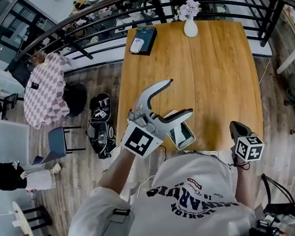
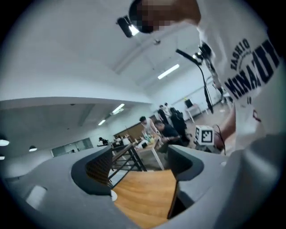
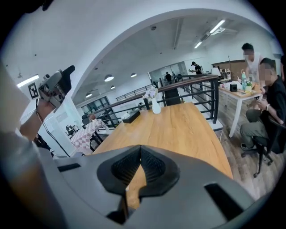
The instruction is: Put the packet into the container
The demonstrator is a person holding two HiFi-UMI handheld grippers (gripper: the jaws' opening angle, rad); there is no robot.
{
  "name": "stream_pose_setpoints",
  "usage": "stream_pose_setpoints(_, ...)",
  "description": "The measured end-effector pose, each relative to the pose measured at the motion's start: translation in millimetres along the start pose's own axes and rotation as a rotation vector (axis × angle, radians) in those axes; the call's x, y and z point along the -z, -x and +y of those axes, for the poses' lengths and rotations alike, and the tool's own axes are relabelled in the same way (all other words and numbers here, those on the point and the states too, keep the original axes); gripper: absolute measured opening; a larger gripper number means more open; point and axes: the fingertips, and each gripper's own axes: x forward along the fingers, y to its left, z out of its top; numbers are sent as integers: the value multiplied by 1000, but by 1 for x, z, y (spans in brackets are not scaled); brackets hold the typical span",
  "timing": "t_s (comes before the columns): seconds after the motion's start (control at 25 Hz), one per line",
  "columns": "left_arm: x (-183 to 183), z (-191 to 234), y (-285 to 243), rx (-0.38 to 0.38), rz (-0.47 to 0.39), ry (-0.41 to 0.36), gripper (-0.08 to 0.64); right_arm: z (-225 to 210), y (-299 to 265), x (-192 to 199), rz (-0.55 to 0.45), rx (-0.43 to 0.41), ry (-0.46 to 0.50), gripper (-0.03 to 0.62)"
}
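Observation:
On the wooden table (image 1: 212, 72), a dark flat container (image 1: 145, 37) lies at the far left corner with a white packet (image 1: 136, 45) on it. The right gripper view shows the container (image 3: 132, 116) far off. My left gripper (image 1: 180, 97) is raised above the table's near edge, open and empty; in its own view the left gripper (image 2: 140, 167) frames only bare tabletop. A small white-rimmed rectangular thing (image 1: 183, 135) lies at the near edge, partly hidden under it. My right gripper (image 1: 238, 128) hangs at the near right edge; its pads meet with nothing between them (image 3: 140, 165).
A white vase (image 1: 190, 26) with flowers stands at the table's far edge, also visible as the vase (image 3: 155, 106) in the right gripper view. A dark railing (image 1: 121, 14) runs behind the table. A second table with seated people (image 3: 263, 89) stands to the right.

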Motion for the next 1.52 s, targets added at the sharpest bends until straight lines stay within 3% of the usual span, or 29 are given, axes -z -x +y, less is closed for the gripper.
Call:
stream_pose_setpoints(0.16, -17, 34, 45, -294, -179, 260, 393, 17, 6, -58, -166, -28, 78, 8)
stream_pose_setpoints(0.28, -14, 46, 73, -440, -259, 293, 393, 35, 16, -106, -324, -45, 145, 8)
stream_pose_setpoints(0.36, 2, 45, 79, -474, -225, 332, 393, 46, 19, -129, -385, -62, 185, 8)
stream_pose_setpoints(0.48, 19, 36, 79, -462, -165, 367, 393, 57, 18, -144, -409, -76, 216, 8)
stream_pose_setpoints(0.6, 24, 32, 80, -458, -129, 345, 389, 63, 15, -148, -414, -82, 220, 8)
stream_pose_setpoints(0.64, 27, 33, 81, -468, -109, 343, 350, 65, 13, -148, -414, -85, 222, 8)
stream_pose_setpoints(0.68, 30, 33, 83, -480, -97, 342, 245, 68, 13, -149, -413, -87, 226, 8)
stream_pose_setpoints(0.72, 32, 33, 84, -482, -89, 343, 20, 70, 12, -149, -414, -88, 232, 8)
stream_pose_setpoints(0.76, 35, 31, 83, -469, -74, 346, -2, 72, 12, -149, -415, -89, 239, 8)
stream_pose_setpoints(1.08, 44, 23, 72, -415, -36, 354, -2, 90, 17, -156, -443, -88, 297, 8)
stream_pose_setpoints(1.32, 62, 22, 83, -427, -65, 373, -2, 107, 23, -154, -434, -57, 368, 8)
stream_pose_setpoints(1.52, 84, 7, 91, -411, -51, 442, -2, 121, 25, -133, -401, -23, 410, 8)
